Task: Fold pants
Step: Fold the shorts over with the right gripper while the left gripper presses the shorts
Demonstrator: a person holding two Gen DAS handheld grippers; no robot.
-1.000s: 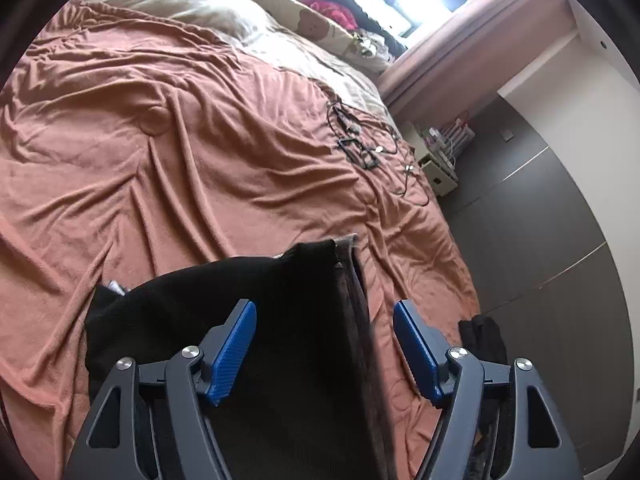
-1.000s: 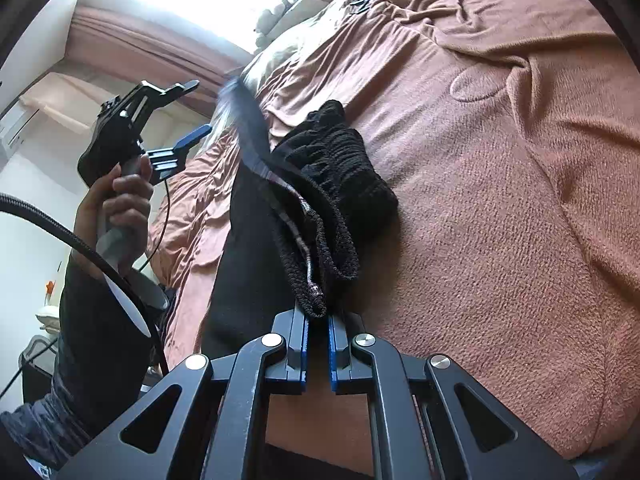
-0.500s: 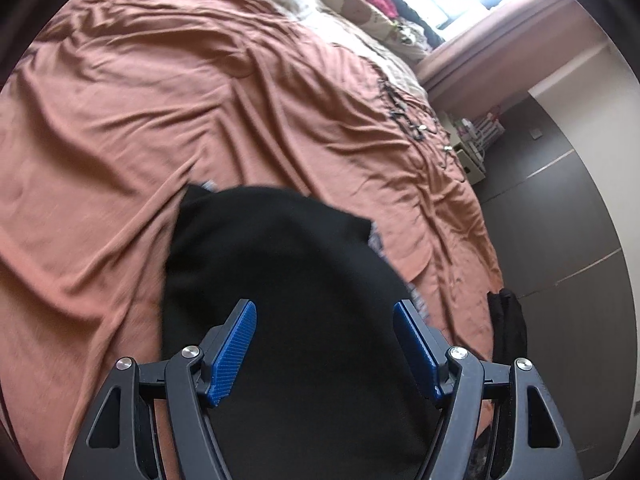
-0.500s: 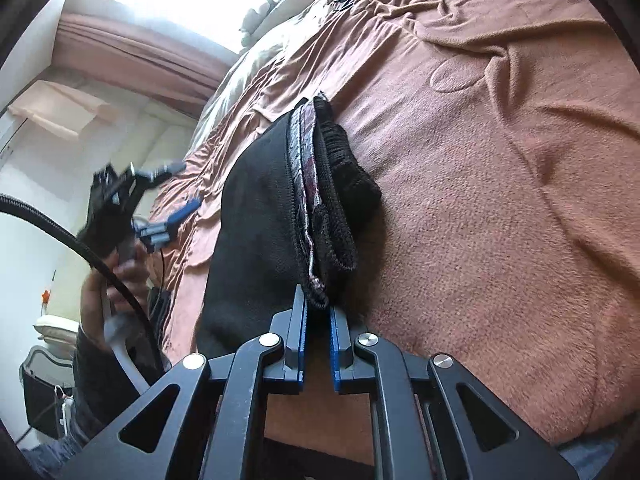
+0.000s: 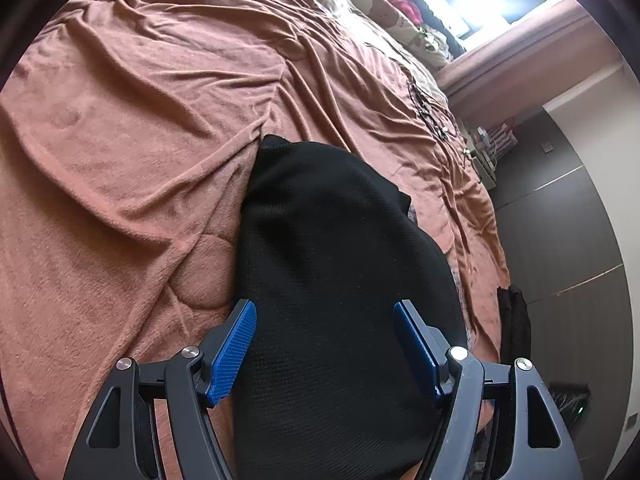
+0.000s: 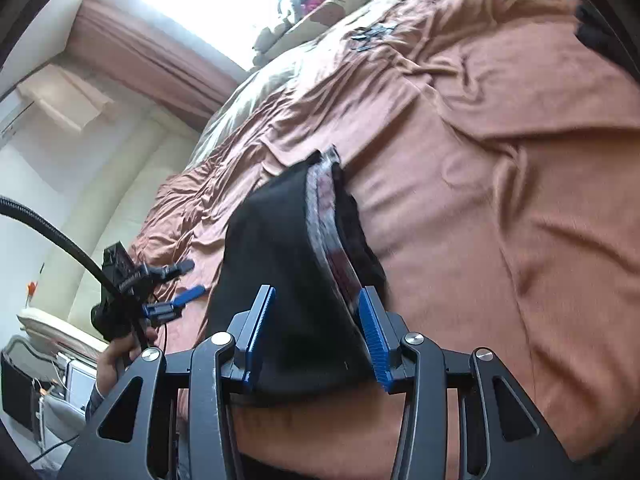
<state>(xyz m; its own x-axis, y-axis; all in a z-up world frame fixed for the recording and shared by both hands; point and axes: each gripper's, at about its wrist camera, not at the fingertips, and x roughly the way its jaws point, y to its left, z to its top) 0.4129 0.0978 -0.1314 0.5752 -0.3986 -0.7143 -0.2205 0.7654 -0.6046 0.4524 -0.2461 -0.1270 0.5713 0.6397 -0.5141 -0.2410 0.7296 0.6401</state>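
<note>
The black pants (image 5: 336,248) lie folded in a thick flat stack on the rust-brown blanket (image 5: 132,152) of a bed. My left gripper (image 5: 326,344) hovers open over the near end of the stack, its blue pads apart and holding nothing. In the right wrist view the pants (image 6: 276,256) show a grey and red lined edge (image 6: 328,216) along their right side. My right gripper (image 6: 318,332) is just above their near end with its jaws opening. The cloth lies under the gap and the pads do not press it. The left gripper (image 6: 168,292), held by a hand (image 6: 120,352), shows at the left.
Tangled cables (image 5: 428,112) lie farther up the blanket, with pillows and piled clothes (image 5: 400,4) at the head by the bright window. A dark wardrobe (image 5: 568,240) runs along the bed's right side, and a black garment (image 5: 514,320) hangs at the bed's edge.
My right gripper let go of the pants' edge, its jaws parted and it lifted. The raised layer came down flat on the stack. My left gripper sank closer over the pants, still open.
</note>
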